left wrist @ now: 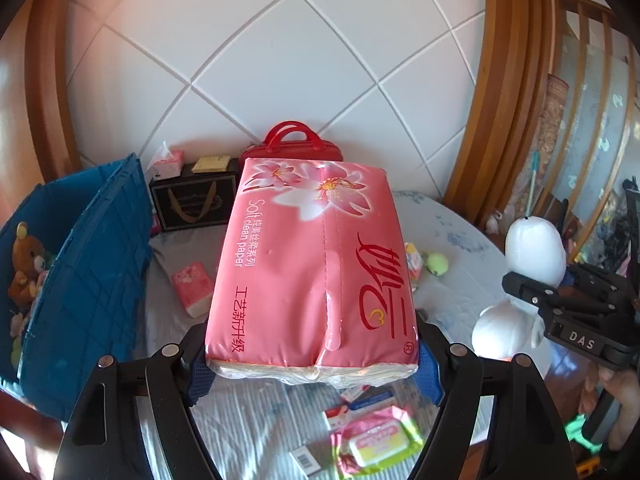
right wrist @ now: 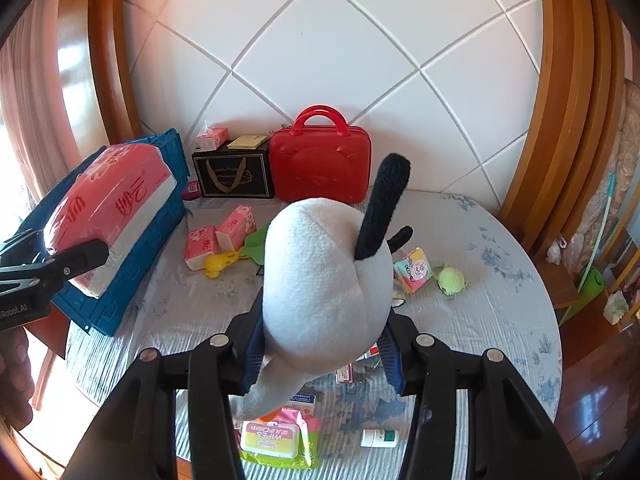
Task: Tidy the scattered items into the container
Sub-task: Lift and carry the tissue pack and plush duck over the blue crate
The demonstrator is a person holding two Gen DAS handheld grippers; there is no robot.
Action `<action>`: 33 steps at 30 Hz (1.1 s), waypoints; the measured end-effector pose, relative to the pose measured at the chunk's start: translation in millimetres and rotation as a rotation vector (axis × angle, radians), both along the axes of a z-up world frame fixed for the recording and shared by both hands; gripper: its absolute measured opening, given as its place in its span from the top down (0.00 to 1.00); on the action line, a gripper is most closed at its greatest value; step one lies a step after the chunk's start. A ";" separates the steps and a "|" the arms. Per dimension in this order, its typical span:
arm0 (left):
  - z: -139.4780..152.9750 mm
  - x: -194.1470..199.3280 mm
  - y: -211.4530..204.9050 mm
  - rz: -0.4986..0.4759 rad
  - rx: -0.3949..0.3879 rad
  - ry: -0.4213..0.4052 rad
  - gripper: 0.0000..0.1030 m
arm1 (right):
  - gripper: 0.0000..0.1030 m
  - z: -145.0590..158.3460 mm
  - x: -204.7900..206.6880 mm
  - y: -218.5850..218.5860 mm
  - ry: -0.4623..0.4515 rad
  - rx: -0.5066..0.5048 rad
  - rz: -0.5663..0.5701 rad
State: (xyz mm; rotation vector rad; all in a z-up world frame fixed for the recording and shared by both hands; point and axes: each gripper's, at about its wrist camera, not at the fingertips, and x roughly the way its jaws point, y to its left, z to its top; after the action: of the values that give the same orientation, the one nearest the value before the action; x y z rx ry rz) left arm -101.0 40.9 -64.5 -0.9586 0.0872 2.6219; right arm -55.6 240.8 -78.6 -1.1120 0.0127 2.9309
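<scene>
My left gripper (left wrist: pixel 310 364) is shut on a large pink pack of tissue paper (left wrist: pixel 308 256), held up above the table; the same pack (right wrist: pixel 108 208) shows in the right wrist view in front of the blue crate (right wrist: pixel 132 264). My right gripper (right wrist: pixel 320 354) is shut on a white plush toy (right wrist: pixel 324 280) with black ears, also lifted off the table; that toy (left wrist: pixel 534 252) appears at the right of the left wrist view. The blue crate (left wrist: pixel 80 276) stands at the table's left edge with a brown teddy bear (left wrist: pixel 26 264) inside.
On the round table (right wrist: pixel 500 312) lie small pink tissue packs (right wrist: pixel 202 246), a wipes pack (right wrist: pixel 276 438), a green ball (right wrist: pixel 452 280), a yellow toy (right wrist: pixel 218 265) and a small white bottle (right wrist: pixel 378 438). A red case (right wrist: pixel 320 164) and a black gift bag (right wrist: pixel 234 174) stand against the padded wall.
</scene>
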 end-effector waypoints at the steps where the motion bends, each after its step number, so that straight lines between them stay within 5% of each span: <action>1: 2.0 4.2 1.0 0.005 -0.001 0.003 0.24 | 0.54 0.5 2.1 1.2 0.001 -0.005 0.004; 17: 34.4 36.5 -30.4 0.090 0.019 0.070 0.24 | 0.54 26.9 6.1 -34.4 0.080 0.013 0.104; 25: 37.0 23.2 -85.8 0.107 0.034 0.093 0.24 | 0.54 43.8 -13.1 -89.0 0.109 0.020 0.143; 33: 47.0 -9.4 -180.9 0.135 0.036 0.113 0.24 | 0.54 65.8 -47.5 -187.6 0.138 0.019 0.205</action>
State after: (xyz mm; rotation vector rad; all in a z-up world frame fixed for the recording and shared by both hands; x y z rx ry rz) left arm -110.4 -139.9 -17.6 -0.8312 0.0020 2.7908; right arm -103.1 53.2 -12.8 -0.9605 -0.1366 3.1753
